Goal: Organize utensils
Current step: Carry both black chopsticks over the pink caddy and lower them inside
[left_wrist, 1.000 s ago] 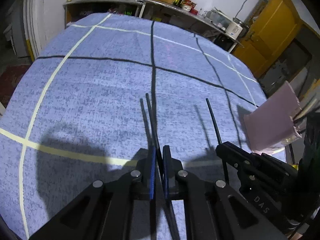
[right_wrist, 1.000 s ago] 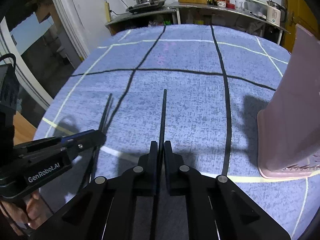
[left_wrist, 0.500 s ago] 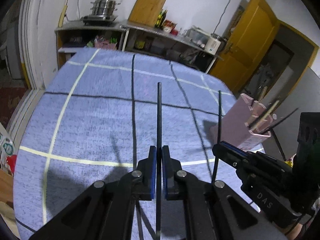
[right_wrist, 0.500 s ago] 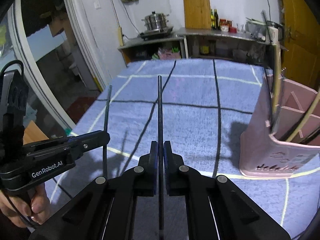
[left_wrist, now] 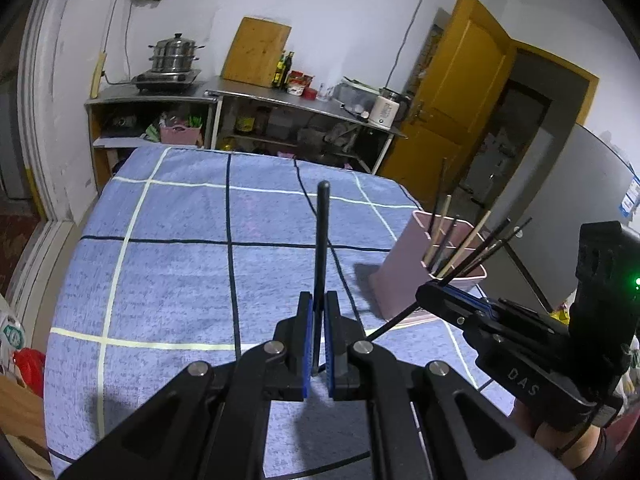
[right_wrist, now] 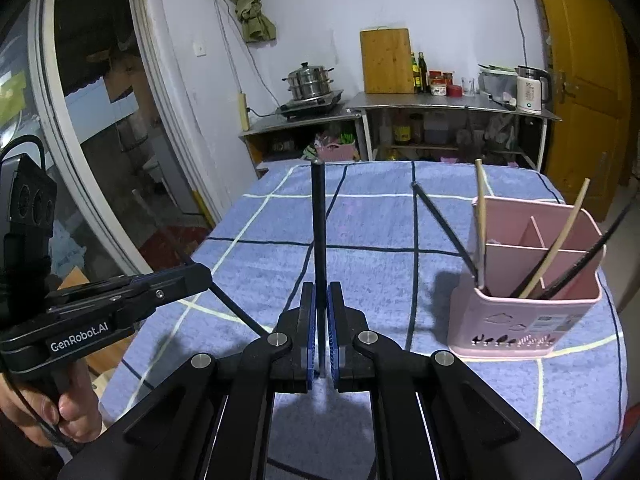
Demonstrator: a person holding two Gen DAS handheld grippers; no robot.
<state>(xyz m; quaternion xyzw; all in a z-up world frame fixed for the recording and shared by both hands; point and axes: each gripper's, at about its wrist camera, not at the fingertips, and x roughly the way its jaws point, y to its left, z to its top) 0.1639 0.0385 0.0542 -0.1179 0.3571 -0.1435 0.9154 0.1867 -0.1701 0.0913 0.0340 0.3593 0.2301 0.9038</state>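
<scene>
Left wrist: both grippers [left_wrist: 318,332] clamp chopsticks [left_wrist: 321,240]

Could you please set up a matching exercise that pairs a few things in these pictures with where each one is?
Things:
1. black chopstick
2. pink holder
3. steel pot
4. wooden board

Places:
A. leaning against the back wall
B. on the stove at the back
C. standing on the blue cloth
D. clamped in the left tool

Pairs: 1-D, 2-C, 3-B, 4-A
</scene>
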